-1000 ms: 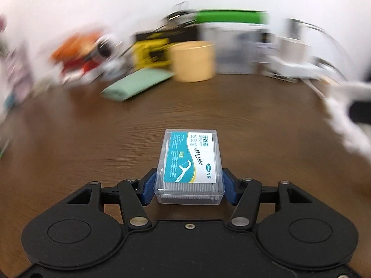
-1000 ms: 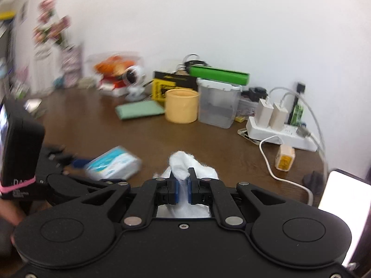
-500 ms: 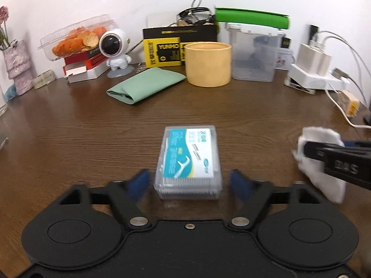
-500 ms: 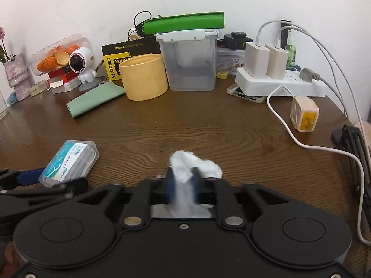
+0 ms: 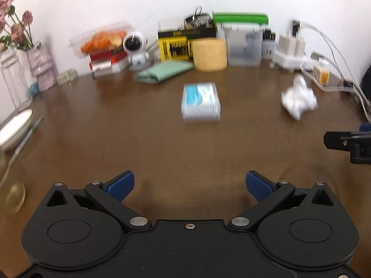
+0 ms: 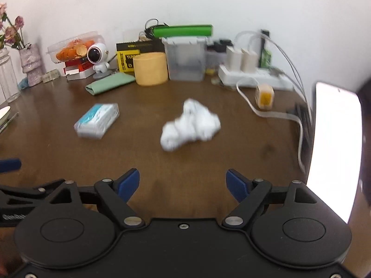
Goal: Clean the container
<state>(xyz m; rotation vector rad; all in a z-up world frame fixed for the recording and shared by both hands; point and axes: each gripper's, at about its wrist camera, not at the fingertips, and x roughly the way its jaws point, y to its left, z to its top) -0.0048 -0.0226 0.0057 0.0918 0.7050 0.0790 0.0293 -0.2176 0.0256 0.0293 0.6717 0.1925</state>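
Floss-pick container (image 5: 200,102): flat on worktop (image 5: 116,139), well ahead of left hand-held gripper (image 5: 190,185) (jaws opening, nothing between). Right hand-held gripper (image 6: 183,183): opening, empty; crumpled tissue (image 6: 191,125) ahead.

The right gripper (image 6: 182,181) is opening, nothing between its jaws; beyond lie a crumpled white tissue (image 6: 190,125), seemingly, and a floss-pick box (image 6: 97,120).

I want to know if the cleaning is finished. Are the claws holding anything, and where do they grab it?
Nothing is held. The left claw and right claw are both opening with nothing between them; the floss box and white tissue lie on the table.
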